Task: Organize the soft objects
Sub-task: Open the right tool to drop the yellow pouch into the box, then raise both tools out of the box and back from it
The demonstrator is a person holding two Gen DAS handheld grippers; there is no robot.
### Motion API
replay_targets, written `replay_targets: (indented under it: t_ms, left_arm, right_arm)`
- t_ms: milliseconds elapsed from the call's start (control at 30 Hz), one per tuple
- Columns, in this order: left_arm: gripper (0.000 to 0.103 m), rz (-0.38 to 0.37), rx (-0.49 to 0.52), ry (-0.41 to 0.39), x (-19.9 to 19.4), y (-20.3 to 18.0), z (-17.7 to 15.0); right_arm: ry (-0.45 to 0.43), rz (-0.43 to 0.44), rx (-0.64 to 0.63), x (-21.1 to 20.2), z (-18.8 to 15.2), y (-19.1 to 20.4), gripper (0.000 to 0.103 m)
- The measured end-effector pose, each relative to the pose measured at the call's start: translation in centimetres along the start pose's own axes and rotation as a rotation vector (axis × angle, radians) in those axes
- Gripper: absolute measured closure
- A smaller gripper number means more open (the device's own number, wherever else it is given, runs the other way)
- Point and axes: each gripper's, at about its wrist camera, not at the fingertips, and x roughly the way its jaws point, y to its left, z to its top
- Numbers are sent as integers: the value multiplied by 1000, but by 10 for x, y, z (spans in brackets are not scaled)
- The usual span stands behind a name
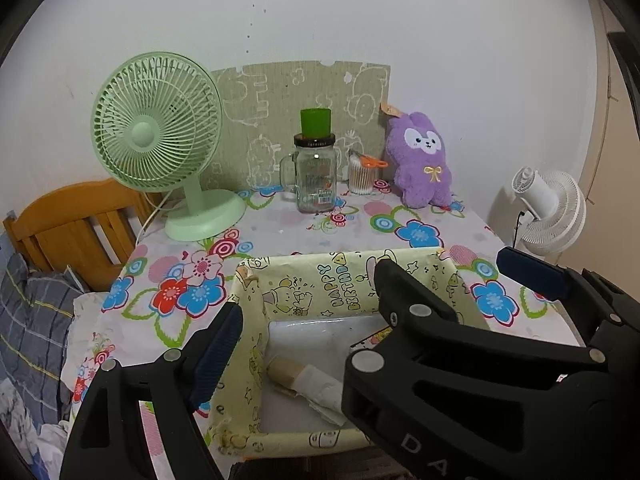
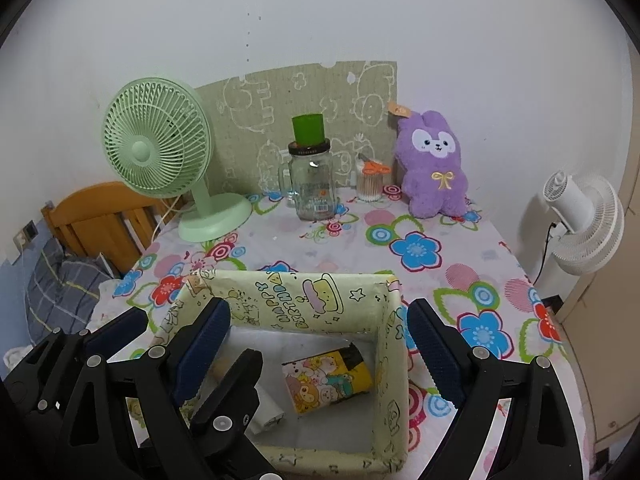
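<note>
Purple plush rabbit (image 2: 434, 166) sits far beyond both open, empty grippers; reaching may topple the glass jar (image 2: 311, 184).

You have the purple plush rabbit (image 2: 434, 166) sitting upright at the table's far right, well beyond the near yellow box (image 2: 304, 292).

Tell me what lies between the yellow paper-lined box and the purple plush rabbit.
Only bare floral tablecloth separates the yellow box from the purple plush rabbit; nothing stands there, clearest in the right wrist view.
</note>
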Motion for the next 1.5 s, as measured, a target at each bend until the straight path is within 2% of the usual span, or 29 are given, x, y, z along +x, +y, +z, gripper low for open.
replay_targets:
  t_ms: [400, 800, 967, 1500]
  left_arm:
    - [17, -6, 1, -50, -37, -3, -5]
    - [11, -9, 5, -94, -72, -8, -14]
    - [7, 13, -4, -123, -90, -9, -21]
    - [6, -11, -16, -144, -126, -20, -43]
  right_arm:
    - [-45, -15, -16, -40, -3, 5, 11]
    - [-80, -23, -28, -82, -12, 8, 11]
    - [-102, -24, -40, -101, -16, 10, 11]
    - [-134, -36, -45, -146, -39, 9, 11]
